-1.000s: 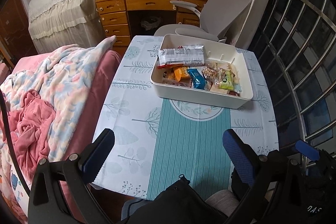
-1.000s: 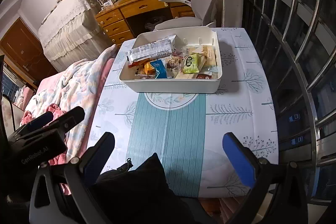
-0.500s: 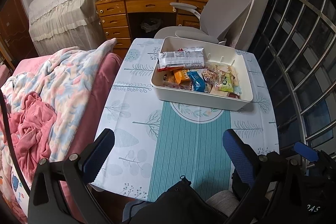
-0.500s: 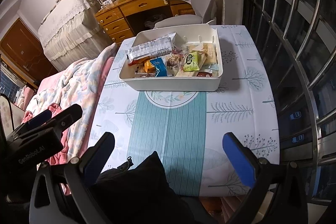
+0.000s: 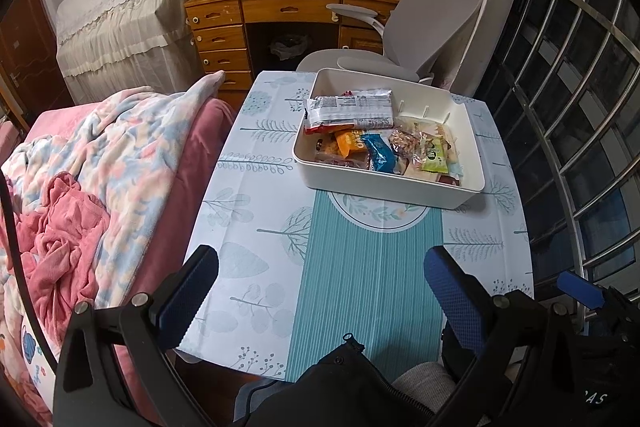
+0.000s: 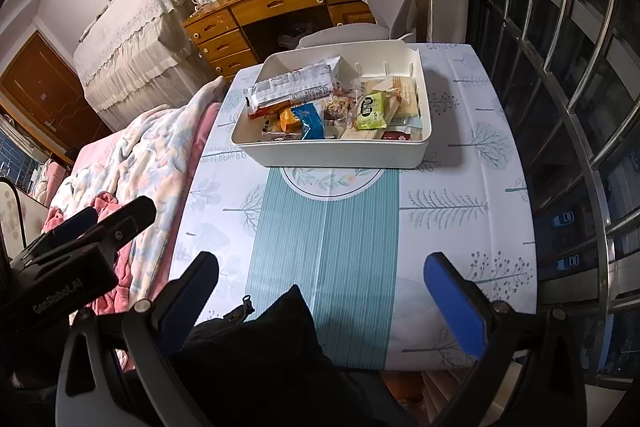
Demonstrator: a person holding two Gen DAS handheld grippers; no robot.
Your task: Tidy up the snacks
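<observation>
The left gripper [image 5: 320,279] is wide open and holds nothing; its two blue pads [image 5: 454,293] hang above the near part of the table [image 5: 248,227], well apart from the box [image 5: 384,183]. The right gripper [image 6: 320,281] is also spread wide and empty, above the near edge of the same table. In the right wrist view the left gripper shows at the left side, over the blanket [image 6: 148,147]. The white box stands on the far half of the table, on a tablecloth with trees and a teal stripe. The snacks [image 5: 380,147] lie mixed inside it: a long silver packet [image 5: 348,111] across the far left part, an orange packet [image 5: 350,143], a blue packet [image 5: 378,155] and a green packet [image 5: 434,159] nearer the front wall. They fill mostly the front part of the box; the far right corner is bare. A dark cloth with a zipper [image 5: 340,379] lies between the grippers and the table edge, low in both views. Behind the table stands a grey chair [image 5: 432,15] and a wooden desk [image 5: 280,7]. The blanket lies on a pink bed left of the table, and window bars [image 5: 580,87] are at the right.
</observation>
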